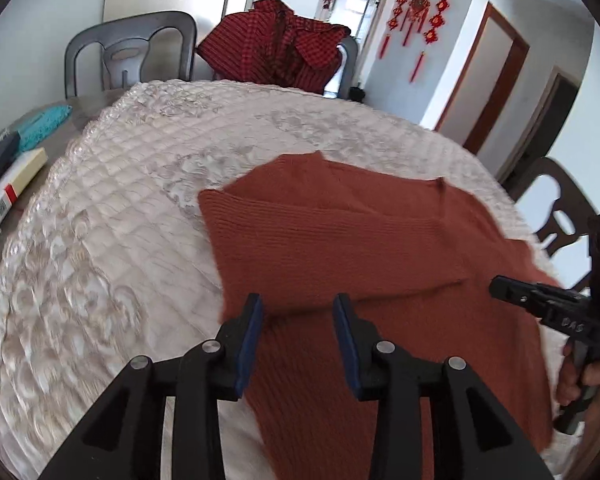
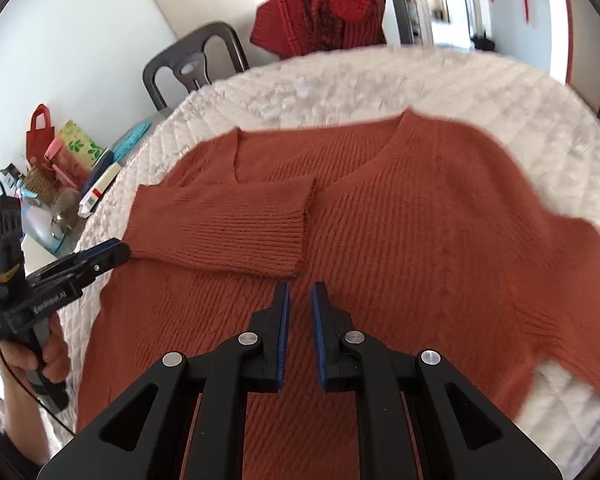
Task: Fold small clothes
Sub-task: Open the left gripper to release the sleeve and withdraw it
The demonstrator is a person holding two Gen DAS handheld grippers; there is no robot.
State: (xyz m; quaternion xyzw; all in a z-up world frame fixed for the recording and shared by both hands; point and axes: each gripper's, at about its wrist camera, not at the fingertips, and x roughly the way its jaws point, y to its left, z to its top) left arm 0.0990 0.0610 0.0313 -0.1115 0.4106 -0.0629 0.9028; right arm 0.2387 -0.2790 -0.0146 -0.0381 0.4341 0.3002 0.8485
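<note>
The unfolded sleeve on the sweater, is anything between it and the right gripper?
Nothing visible. The right gripper hangs above the sweater, jaws slightly apart and holding nothing, and only bare knit lies between it and the spread sleeve. The other sleeve is already folded across the body.

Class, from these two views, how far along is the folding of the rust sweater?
Done: one sleeve lies folded across the sweater chest. In hand: nothing; the left gripper and right gripper stand open above it. Left: the other sleeve, still spread out, then folding the body.

Home dining room: quilted table [image 1: 120,208], chairs [image 1: 132,52], red wall ornaments [image 1: 420,12].
</note>
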